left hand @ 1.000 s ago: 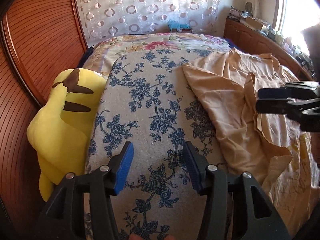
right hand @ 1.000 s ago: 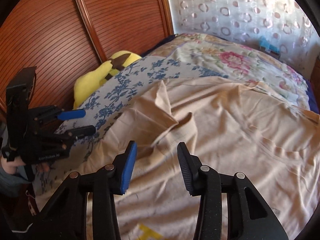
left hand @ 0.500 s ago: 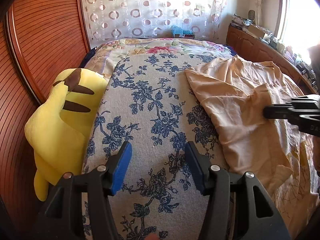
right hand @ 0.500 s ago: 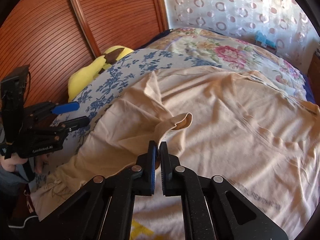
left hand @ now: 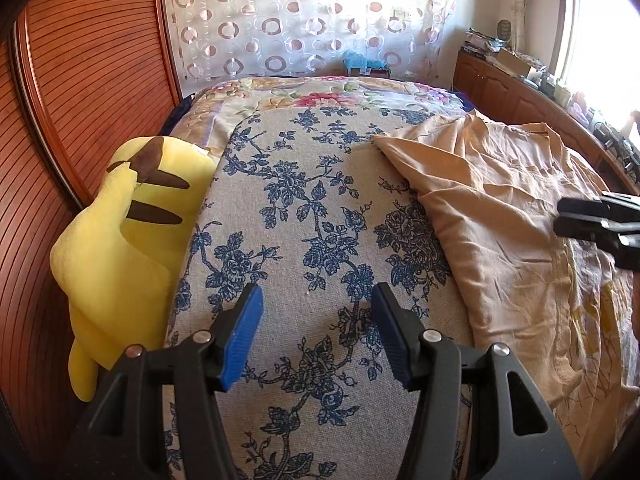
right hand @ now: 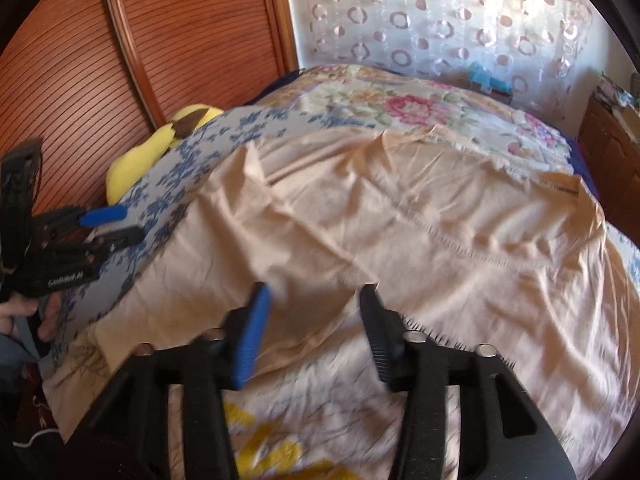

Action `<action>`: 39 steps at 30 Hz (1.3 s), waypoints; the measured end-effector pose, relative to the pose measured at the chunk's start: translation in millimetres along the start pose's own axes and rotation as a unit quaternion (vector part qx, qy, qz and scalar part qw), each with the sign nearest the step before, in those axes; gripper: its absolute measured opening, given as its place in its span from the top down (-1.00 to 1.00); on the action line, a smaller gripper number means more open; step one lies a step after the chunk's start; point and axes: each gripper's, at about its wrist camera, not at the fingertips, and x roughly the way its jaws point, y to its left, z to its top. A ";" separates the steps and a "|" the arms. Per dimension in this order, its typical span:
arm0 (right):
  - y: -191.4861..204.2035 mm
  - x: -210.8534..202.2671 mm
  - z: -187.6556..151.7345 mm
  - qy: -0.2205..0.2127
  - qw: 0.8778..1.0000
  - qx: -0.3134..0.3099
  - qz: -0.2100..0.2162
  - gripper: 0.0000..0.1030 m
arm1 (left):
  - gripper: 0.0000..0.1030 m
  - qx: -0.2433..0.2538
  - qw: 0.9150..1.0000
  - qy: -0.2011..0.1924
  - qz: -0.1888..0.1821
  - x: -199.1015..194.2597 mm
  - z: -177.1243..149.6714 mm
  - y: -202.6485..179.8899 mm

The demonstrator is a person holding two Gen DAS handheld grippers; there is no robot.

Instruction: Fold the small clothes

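peach shirt let go, flatter vs before; right gripper opening, left gripper spread, empty.

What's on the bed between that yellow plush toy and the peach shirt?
Only the blue-flowered cover: nothing lies on it between the plush toy and the shirt, seen from the left wrist.

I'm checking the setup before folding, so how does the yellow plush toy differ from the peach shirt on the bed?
The plush toy is bright yellow with brown stripes; the shirt is plain pale peach. The plush toy is stuffed and bulky, wedged between the bed's edge and the wooden wall; the shirt lies flat and wrinkled across the bed. The right gripper hovers over the shirt, jaws opening with nothing between them; no gripper is near the plush toy. Both are soft.
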 end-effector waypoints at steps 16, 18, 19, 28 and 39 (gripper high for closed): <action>-18.2 5.3 17.7 -0.029 0.999 0.010 0.013 0.99 | -0.10 -0.007 1.000 -0.004 0.002 -1.6 0.7 3.5; -26.1 -2.0 20.4 -0.043 0.999 0.030 -0.004 0.98 | -0.09 -0.012 1.000 -0.018 0.014 -6.5 2.3 5.6; -29.6 -3.3 20.5 -0.044 0.998 0.036 -0.009 0.98 | -0.10 -0.014 1.000 -0.024 0.010 -12.0 3.2 3.4; -66.3 -47.4 -8.1 -0.056 0.995 0.073 -0.041 0.02 | -0.10 0.012 0.998 -0.038 -0.046 -36.4 16.0 -40.4; -160.1 -174.1 -90.7 -0.102 0.974 0.147 -0.140 0.02 | -0.10 0.074 0.991 -0.032 -0.109 -23.0 29.4 -131.8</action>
